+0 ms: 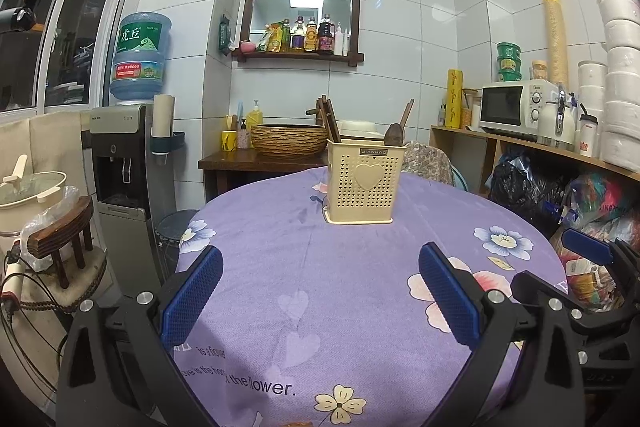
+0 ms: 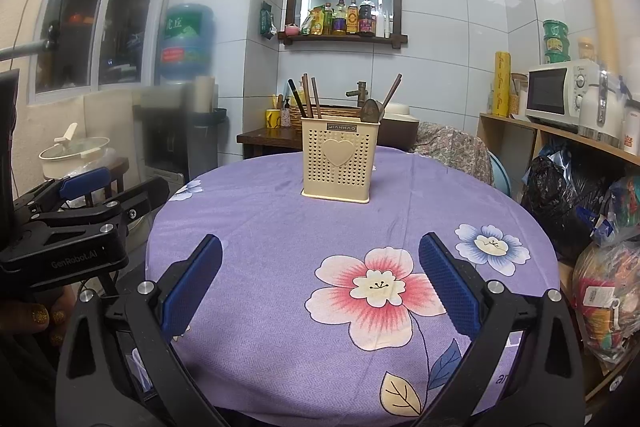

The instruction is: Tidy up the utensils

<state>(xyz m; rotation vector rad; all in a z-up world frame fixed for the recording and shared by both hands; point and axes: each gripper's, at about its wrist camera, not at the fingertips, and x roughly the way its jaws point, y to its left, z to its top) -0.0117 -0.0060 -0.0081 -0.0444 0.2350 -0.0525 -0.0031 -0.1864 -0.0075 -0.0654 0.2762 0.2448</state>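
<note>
A cream perforated utensil holder (image 1: 364, 181) with a heart on its front stands upright at the far side of the round table; it also shows in the right wrist view (image 2: 338, 159). Dark wooden chopsticks (image 1: 331, 121) stand in its left side and a wooden spoon (image 1: 395, 135) in its right side. They also show in the right wrist view: chopsticks (image 2: 308, 101), spoon (image 2: 371, 110). My left gripper (image 1: 320, 283) is open and empty above the near cloth. My right gripper (image 2: 320, 283) is open and empty, well short of the holder.
The table has a purple flowered cloth (image 1: 320, 267). A water dispenser (image 1: 124, 155) and a stool with a pot (image 1: 32, 191) stand left. Shelving with a microwave (image 1: 516, 107) and bags (image 2: 600, 247) stands right. A sink counter (image 1: 260, 159) is behind.
</note>
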